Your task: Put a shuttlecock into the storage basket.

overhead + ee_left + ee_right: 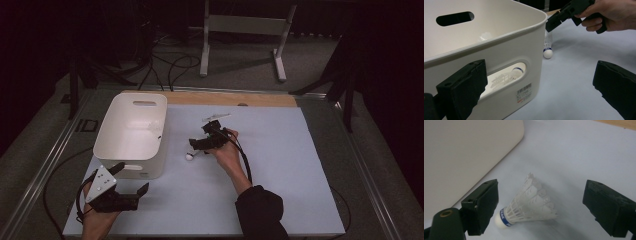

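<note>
A white shuttlecock (190, 156) with a blue band lies on its side on the pale mat, just right of the white bin (132, 132). My right gripper (199, 145) hovers over it, open. In the right gripper view the shuttlecock (529, 205) lies between the spread jaws of that gripper (546, 206), untouched. My left gripper (132, 176) stands open at the bin's near right corner. Its own view shows its jaws (539, 85) apart in front of the bin wall (499, 50), with another shuttlecock (511, 75) visible inside through the handle slot.
The pale blue mat (280, 165) covers the table, with a wooden strip (230, 98) along its far edge. Beyond the table, a metal stand (240, 30) and cables (170, 65) sit on the floor. The bin wall (461, 152) rises close on the right gripper's left.
</note>
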`<state>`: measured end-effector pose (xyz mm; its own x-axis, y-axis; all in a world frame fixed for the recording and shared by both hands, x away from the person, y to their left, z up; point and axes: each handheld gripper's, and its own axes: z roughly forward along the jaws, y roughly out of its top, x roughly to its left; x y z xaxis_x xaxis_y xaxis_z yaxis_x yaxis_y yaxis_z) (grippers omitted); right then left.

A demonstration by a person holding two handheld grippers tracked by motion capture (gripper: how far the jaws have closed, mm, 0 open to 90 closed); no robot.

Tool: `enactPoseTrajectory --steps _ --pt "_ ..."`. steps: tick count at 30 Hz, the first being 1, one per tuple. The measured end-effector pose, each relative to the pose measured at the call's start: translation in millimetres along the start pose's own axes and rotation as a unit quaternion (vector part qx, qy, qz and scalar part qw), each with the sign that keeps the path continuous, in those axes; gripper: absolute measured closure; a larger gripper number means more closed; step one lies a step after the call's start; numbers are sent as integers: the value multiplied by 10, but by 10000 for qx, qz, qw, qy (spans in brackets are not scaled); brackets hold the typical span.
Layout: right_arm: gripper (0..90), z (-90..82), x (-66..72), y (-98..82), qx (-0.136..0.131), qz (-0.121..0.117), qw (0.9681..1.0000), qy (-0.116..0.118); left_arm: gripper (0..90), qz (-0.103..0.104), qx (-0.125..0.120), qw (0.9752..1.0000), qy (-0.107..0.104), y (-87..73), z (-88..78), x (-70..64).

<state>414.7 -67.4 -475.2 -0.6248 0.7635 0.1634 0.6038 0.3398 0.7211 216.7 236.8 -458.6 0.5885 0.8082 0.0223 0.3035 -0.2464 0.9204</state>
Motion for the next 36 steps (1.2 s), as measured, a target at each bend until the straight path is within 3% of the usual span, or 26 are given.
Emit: enactPoseTrajectory --steps 13,22,31,36 --pt "146 90 36 -21 141 -37 9999 59 3 2 -15 10000 -4 0 -5 4" --pt "205 113 84 -26 219 -171 9996 83 3 2 -9 10000 -1 1 -4 2" --pt "307 133 128 -53 424 -355 9982 225 3 5 -8 10000 -1 1 -4 1" --pt "444 112 147 -50 442 -400 9974 415 3 13 -1 10000 1 0 -3 0"
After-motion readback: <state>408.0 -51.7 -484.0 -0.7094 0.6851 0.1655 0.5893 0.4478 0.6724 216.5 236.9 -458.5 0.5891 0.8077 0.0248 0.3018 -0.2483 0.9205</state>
